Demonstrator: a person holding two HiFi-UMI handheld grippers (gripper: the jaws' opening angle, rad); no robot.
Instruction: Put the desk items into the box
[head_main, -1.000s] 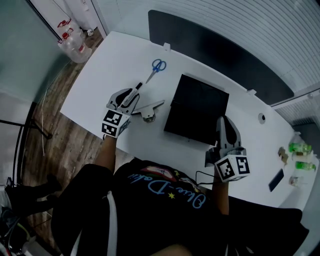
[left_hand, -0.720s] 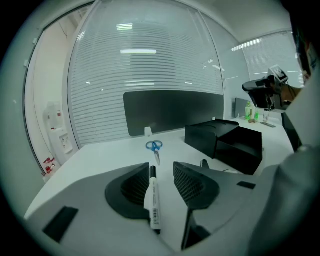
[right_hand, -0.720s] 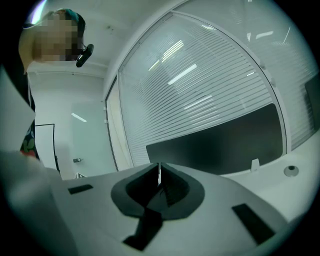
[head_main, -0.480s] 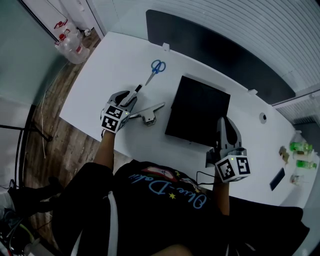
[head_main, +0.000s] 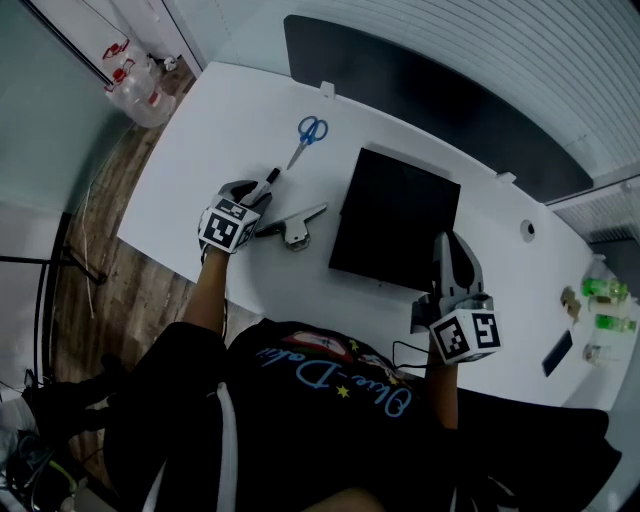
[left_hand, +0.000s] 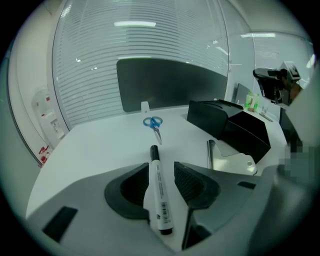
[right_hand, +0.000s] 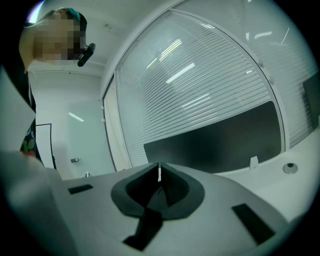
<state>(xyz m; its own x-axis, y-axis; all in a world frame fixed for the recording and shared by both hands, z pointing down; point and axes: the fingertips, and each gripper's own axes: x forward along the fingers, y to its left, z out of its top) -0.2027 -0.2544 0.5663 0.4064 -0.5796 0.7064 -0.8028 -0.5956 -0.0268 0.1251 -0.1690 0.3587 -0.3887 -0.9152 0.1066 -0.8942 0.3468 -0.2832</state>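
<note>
Your left gripper (left_hand: 162, 169): sunk toward the worktop (head_main: 220, 120); jaws just opened wider, marker (left_hand: 158, 195) lying untouched between them.

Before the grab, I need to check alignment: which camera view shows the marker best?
The left gripper view: the marker lies lengthwise between the left hand-held gripper's jaws, which have just been opening. The head view shows only its far end past that gripper. The right gripper view misses it.

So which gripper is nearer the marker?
Left. The left gripper has the marker between its just-opened jaws, not yet gripped; the right gripper is shut, far off beyond the black box.
</note>
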